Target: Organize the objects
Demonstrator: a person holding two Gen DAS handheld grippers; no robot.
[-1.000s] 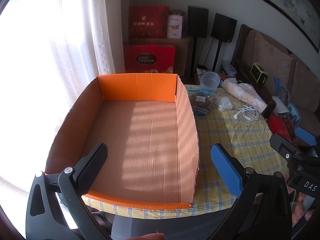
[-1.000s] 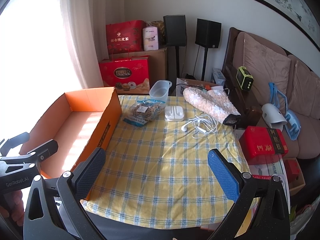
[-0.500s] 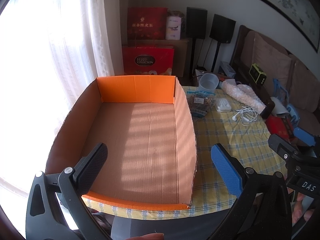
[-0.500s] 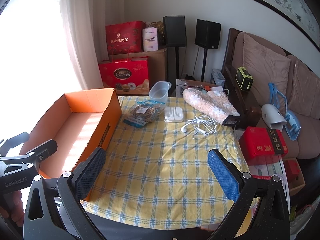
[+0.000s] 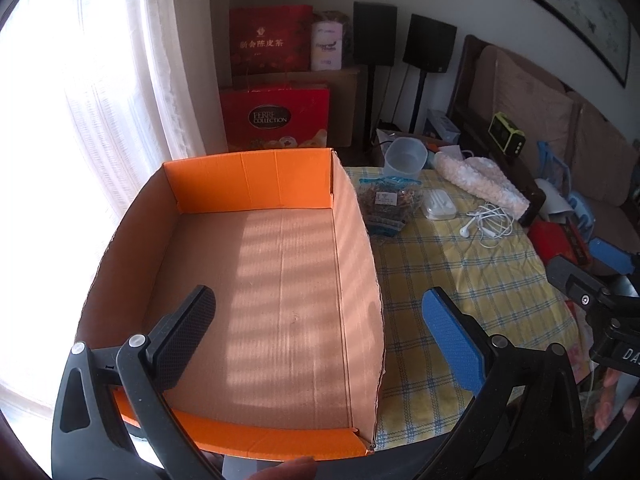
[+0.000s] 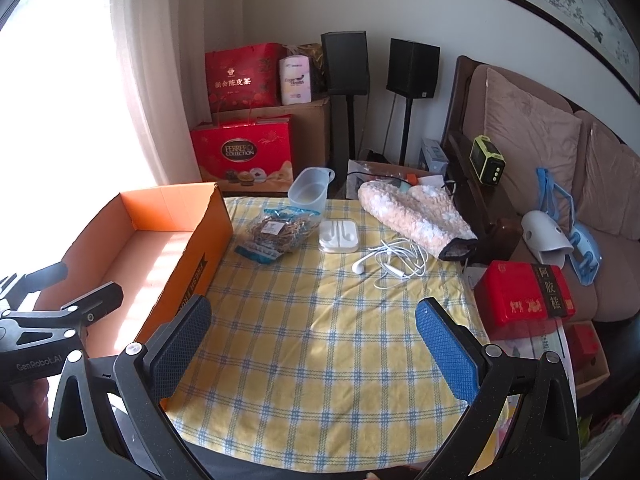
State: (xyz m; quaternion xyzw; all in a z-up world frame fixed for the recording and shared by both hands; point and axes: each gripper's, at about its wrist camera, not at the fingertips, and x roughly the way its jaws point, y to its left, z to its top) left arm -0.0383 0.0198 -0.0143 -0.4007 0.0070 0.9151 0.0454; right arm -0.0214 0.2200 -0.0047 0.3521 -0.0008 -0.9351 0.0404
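A yellow-and-blue checked cloth covers the counter, which stands in a sunlit living room: a white curtain at the left, red gift boxes and two black speakers against the far wall, a brown sofa along the right. An orange cardboard box sits on the counter's left side with its top open; only bare cardboard shows inside. Just beside its far right corner lies a clear bag of dried goods, and behind that stands a clear plastic cup, in which nothing can be made out. Next to the bag rests a white earphone case, with tangled white earphones near it and a fluffy cream mitt beyond. The left tool hovers over the box, jaws spread wide and holding nothing. The right tool hangs above the bare cloth, likewise agape and unladen.
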